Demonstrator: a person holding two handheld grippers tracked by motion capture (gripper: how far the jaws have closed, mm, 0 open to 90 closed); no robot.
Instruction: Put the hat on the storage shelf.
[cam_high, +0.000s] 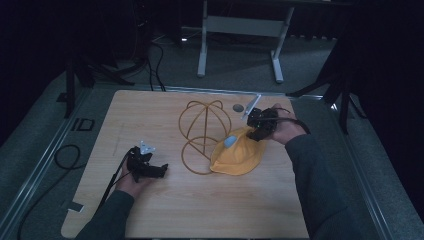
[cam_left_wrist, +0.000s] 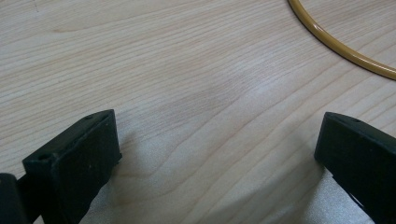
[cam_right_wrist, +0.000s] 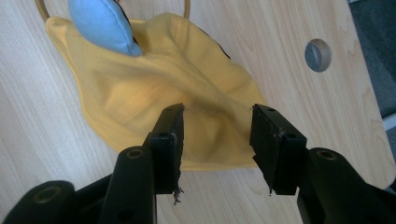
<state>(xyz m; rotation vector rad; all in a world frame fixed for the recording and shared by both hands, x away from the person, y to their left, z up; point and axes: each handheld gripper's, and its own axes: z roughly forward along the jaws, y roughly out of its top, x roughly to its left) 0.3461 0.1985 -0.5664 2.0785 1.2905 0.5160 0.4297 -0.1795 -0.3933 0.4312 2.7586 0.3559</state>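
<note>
Cloth work: we have the yellow cap (cam_high: 236, 156) lying crumpled on the table (cam_high: 165, 210), just beside and partly against the wire cap frame (cam_high: 205, 132), w/ its light-blue patch (cam_right_wrist: 105, 25) on the frame side. Right hand-held gripper (cam_right_wrist: 217, 140) sits low over the cap's near edge, jaws spread w/ a fold of yellow fabric showing between them; pads do not yet press on it, so nothing is pinched. We judge this approach aims at the rim, prob. to lift the cap toward the frame. Left hand-held gripper (cam_left_wrist: 217, 154) rests on bare table, well apart from the cap, jaws spread wide, empty; frame's base ring (cam_left_wrist: 341, 46) lies ahead of it. Parked there, we think, to stay clear yet near enough to steady the frame. Round hole (cam_right_wrist: 318, 55) in the table is off to the cap's far side.
</note>
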